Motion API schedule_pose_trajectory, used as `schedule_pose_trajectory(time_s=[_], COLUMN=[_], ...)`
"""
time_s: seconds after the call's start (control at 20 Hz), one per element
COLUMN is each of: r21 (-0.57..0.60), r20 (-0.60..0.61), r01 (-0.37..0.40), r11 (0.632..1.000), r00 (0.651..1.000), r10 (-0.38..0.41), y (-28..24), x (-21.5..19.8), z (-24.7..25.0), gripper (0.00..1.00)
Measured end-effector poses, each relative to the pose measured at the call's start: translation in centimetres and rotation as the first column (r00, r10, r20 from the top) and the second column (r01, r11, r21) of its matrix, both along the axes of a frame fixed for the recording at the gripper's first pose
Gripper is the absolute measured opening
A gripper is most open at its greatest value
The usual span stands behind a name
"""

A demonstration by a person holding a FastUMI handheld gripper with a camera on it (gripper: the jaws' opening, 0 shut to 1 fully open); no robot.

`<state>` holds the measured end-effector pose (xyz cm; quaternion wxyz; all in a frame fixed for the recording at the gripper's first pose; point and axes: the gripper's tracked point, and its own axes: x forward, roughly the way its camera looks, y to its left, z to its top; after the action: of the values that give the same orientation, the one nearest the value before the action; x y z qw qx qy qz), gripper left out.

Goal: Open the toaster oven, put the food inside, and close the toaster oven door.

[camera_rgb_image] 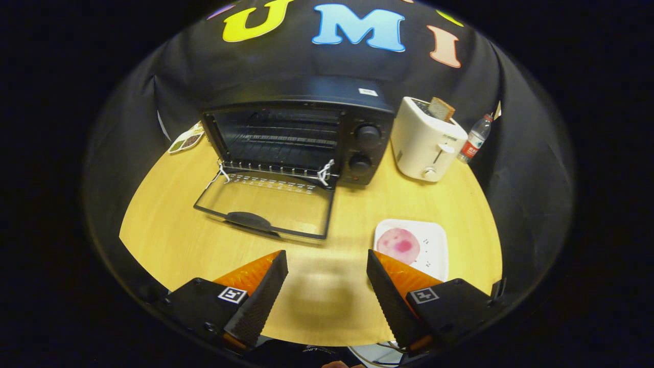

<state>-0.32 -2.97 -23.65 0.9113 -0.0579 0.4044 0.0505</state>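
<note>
Your gripper (327, 260) has its jaws wide apart, nothing between them, over bare table (168, 240). Oven (301, 138) at 12, door (265, 204) dropped flat. Food (398, 245) on plate (434, 245) at 1, just beyond your right finger. Toaster (426, 140) at 2

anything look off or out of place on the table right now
Mostly tidy. Oddities: white string tied at the toaster oven door hinges, and the open gripper holds nothing, food still on its plate.
</note>
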Motion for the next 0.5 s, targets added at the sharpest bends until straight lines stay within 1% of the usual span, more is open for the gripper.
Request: schedule_pose_trajectory(time_s=[0.1,0.2,0.5], r21=[0.007,0.02,0.089], r20=[-0.001,-0.018,-0.135], r01=[0.019,0.021,0.01], r11=[1.0,1.0,0.996], r00=[1.0,1.0,0.991], r10=[-0.019,-0.02,0.002], y=[-2.8,-5.1,-11.1], x=[-0.1,0.0,0.8], z=[0.6,0.5,-2.1], gripper=[0.99,1.0,1.0])
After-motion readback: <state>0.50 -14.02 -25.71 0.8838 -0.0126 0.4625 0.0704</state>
